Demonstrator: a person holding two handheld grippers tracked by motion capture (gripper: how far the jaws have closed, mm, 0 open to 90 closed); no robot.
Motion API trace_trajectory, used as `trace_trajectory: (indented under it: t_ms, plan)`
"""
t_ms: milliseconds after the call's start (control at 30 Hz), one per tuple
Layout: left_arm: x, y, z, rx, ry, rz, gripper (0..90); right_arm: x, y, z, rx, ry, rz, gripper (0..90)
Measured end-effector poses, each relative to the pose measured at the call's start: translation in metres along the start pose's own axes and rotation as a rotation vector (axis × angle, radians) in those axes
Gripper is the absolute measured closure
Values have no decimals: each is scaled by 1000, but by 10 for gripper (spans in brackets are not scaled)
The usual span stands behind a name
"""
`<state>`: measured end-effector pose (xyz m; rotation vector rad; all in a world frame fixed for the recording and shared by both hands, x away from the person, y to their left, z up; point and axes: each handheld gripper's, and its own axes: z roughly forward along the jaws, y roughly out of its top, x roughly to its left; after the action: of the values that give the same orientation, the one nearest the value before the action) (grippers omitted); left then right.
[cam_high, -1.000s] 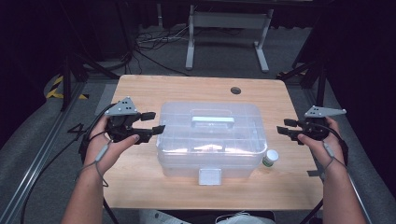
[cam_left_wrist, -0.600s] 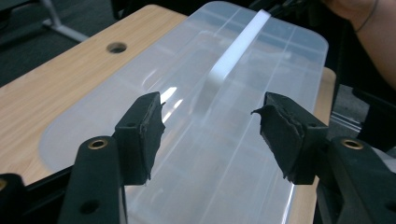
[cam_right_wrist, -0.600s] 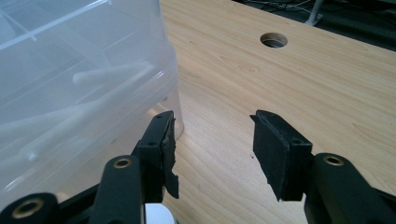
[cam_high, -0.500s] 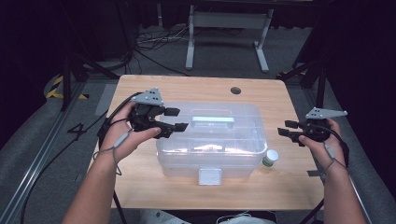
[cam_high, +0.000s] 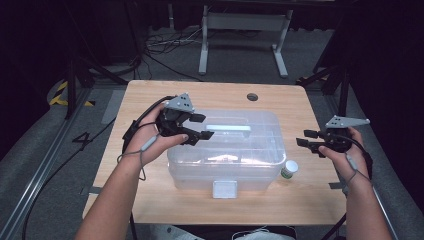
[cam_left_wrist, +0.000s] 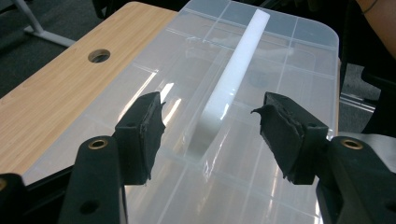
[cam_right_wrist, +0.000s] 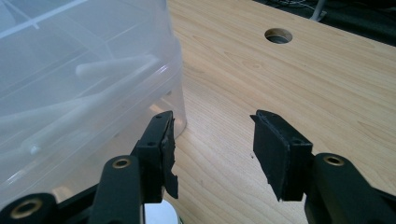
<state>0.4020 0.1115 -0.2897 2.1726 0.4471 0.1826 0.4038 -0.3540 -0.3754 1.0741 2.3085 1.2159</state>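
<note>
Since a second ago the left gripper (cam_high: 199, 127) has slid from the table's left onto the closed box (cam_high: 260, 165) mid-table, jaws wide astride its white handle (cam_left_wrist: 233, 70), ungripped, while the right gripper (cam_high: 306, 138) waits wide and empty.

I see both my forearms bare, no sleeves. Each hand carries a black gripper: the left gripper (cam_high: 196, 127) and right gripper (cam_high: 306, 139) both wear a grey three-cornered plate on top, trail a black cable, and show brass-ringed screw holes behind ragged black jaw pads (cam_left_wrist: 150, 125).
</note>
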Motion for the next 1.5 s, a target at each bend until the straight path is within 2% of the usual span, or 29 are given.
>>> trace_trajectory:
  t_ms: [233, 367, 433, 667, 700, 867, 1133, 1300, 1500]
  plan:
    - [1, 3, 14, 20, -13, 29, 408, 0, 0, 1, 3, 5, 0, 496]
    - [1, 4, 19, 20, -29, 28, 424, 1, 0, 1, 6, 7, -5, 496]
    - [1, 5, 22, 27, -22, 33, 435, 2, 0, 1, 8, 9, -8, 495]
    - [1, 4, 26, 76, -27, 38, 582, 2, 1, 1, 5, 10, -15, 491]
    - [0, 5, 26, 87, -27, 27, 608, 2, 0, 1, 6, 10, -16, 491]
    - [-1, 6, 24, 110, 7, 12, 688, 2, 0, 2, 7, 12, -22, 489]
    - [-3, 10, 24, 131, 32, 35, 702, 3, 0, 3, 10, 14, -22, 487]
    - [-3, 13, 24, 155, 38, 34, 707, 3, 0, 2, 9, 17, -26, 491]
    - [-1, 20, 24, 194, 37, 27, 709, 4, 0, -2, -14, 9, -33, 565]
